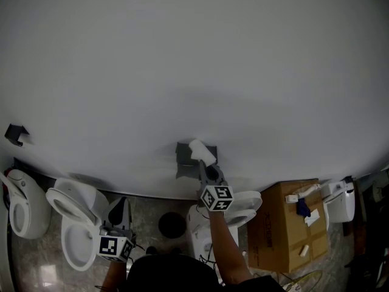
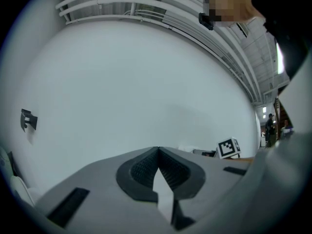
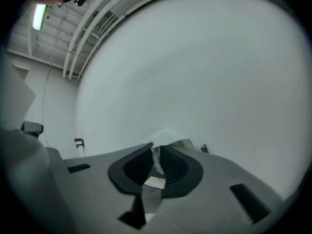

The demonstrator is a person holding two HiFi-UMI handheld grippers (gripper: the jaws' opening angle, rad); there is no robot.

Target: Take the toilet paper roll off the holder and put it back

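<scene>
Head view: the right hand-held gripper (image 1: 206,169) grasps the toilet paper roll (image 1: 202,151) at the holder's (image 1: 183,156) right edge, open wall (image 1: 182,72) all round. The left hand-held gripper (image 1: 121,204), clenched empty, sits low, well apart.

The right gripper (image 1: 205,165) is extended forward on the outstretched right arm (image 1: 226,248), pointing level, with its jaws pinched on the toilet paper roll (image 1: 202,151). The left gripper (image 1: 119,207) sits low beside the body, pointing level, with its jaws together and nothing between them.
</scene>
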